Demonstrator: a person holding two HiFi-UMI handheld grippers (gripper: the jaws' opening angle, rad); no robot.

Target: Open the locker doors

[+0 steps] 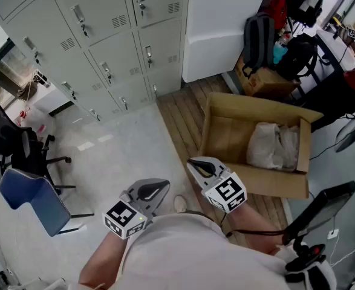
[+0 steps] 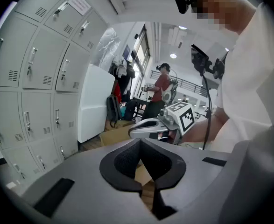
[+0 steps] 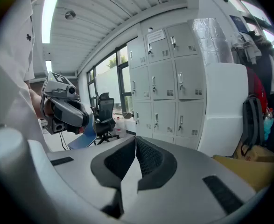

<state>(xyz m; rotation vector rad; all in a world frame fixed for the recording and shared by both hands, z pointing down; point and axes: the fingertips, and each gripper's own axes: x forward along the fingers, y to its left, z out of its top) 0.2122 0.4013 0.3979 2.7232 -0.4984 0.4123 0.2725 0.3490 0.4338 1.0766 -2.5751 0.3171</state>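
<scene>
A bank of grey lockers [image 1: 98,35] stands at the far left, all visible doors closed, each with a small handle. In the head view both grippers are held close to my body, well short of the lockers. My left gripper [image 1: 164,186] is shut with nothing between its pads, and my right gripper [image 1: 191,162] is shut and empty too. The left gripper view has the lockers [image 2: 34,78] on its left, its own left gripper [image 2: 140,141] low in the middle, and the right gripper [image 2: 139,130] beyond. The right gripper view looks past its right gripper [image 3: 136,137] toward the lockers [image 3: 167,78].
An open cardboard box [image 1: 216,125] with a crumpled bag lies on the wooden floor at my right. A blue chair [image 1: 32,198] and a black office chair [image 1: 8,144] stand at the left. A white pillar [image 1: 219,29] adjoins the lockers. Another person [image 2: 162,85] stands far off.
</scene>
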